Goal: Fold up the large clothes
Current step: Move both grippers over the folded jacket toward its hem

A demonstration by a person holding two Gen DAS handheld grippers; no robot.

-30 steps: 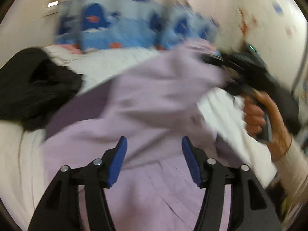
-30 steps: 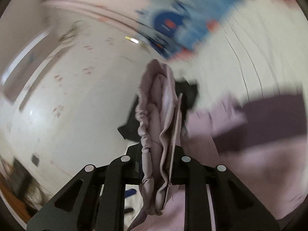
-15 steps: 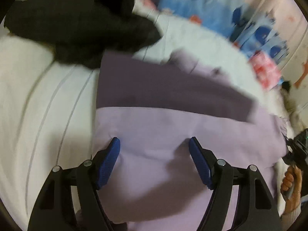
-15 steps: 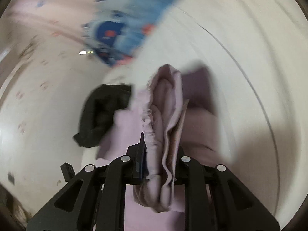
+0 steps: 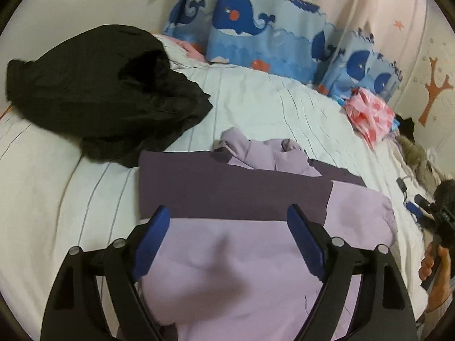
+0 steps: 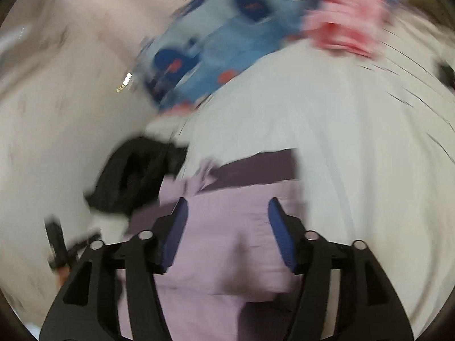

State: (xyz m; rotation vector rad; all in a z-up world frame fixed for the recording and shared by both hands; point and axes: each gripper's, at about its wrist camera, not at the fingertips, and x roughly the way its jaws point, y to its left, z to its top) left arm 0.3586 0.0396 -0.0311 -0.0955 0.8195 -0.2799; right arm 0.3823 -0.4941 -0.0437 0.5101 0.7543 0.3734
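A lilac garment (image 5: 233, 258) with a dark purple band (image 5: 227, 190) lies folded flat on the white bed (image 5: 270, 105). Its hood or collar (image 5: 264, 153) is bunched at the far edge. My left gripper (image 5: 227, 221) is open and empty just above the lilac panel. My right gripper (image 6: 227, 213) is open and empty above the same garment (image 6: 227, 244); that view is blurred. The right gripper also shows at the right edge of the left wrist view (image 5: 438, 216), held in a hand.
A black garment (image 5: 105, 91) is heaped at the bed's far left, close to the purple band. Whale-print cushions (image 5: 256, 31) line the far wall. A pink bundle (image 5: 369, 113) lies at the far right. Small dark items (image 5: 409, 199) lie near the bed's right edge.
My right gripper let go of the bunched lilac cloth and is now open. The garment has settled flat on the bed. My left gripper stayed open over it.
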